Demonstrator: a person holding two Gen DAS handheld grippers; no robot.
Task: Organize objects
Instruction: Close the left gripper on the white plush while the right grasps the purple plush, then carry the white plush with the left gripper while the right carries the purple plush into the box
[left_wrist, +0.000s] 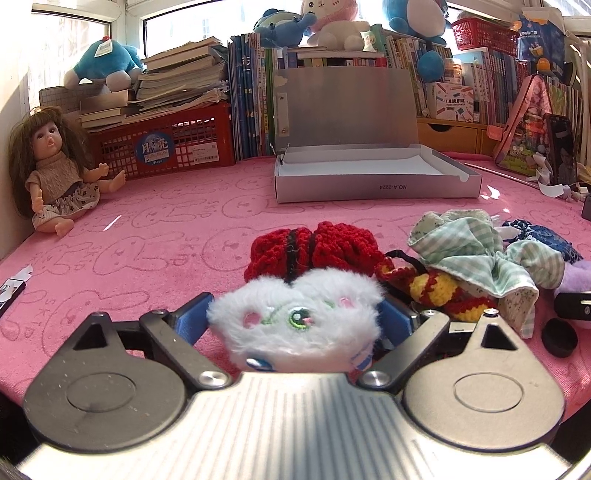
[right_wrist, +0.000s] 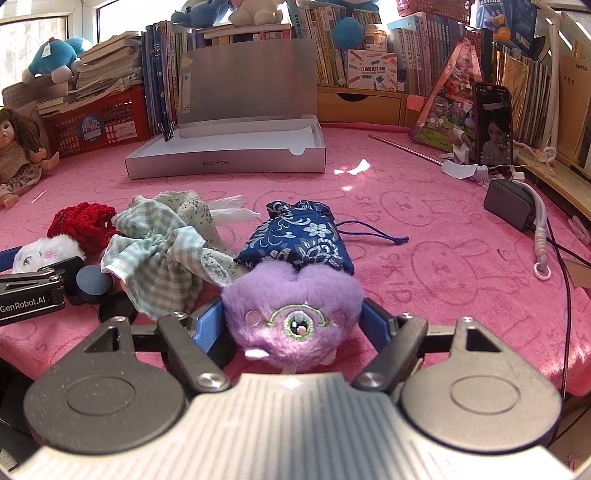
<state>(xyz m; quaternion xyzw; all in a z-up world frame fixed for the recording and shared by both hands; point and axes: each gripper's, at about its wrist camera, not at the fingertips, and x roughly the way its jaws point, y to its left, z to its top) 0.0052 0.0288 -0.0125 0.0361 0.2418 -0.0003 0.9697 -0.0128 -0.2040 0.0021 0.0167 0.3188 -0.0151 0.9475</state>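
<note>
A white fluffy plush lies on the pink cloth between the blue fingers of my left gripper, whose jaws stand wide and do not visibly press it. In the right wrist view, a purple fluffy plush sits between the fingers of my right gripper, loosely framed, with a slight gap at its right side. Just beyond lie a red crochet piece, a yellow-red crochet toy, a green checked cloth and a blue floral pouch.
An open silver box with its lid up stands at the back centre. A doll sits at far left, by a red crate of books. A phone, a charger and cables lie at right.
</note>
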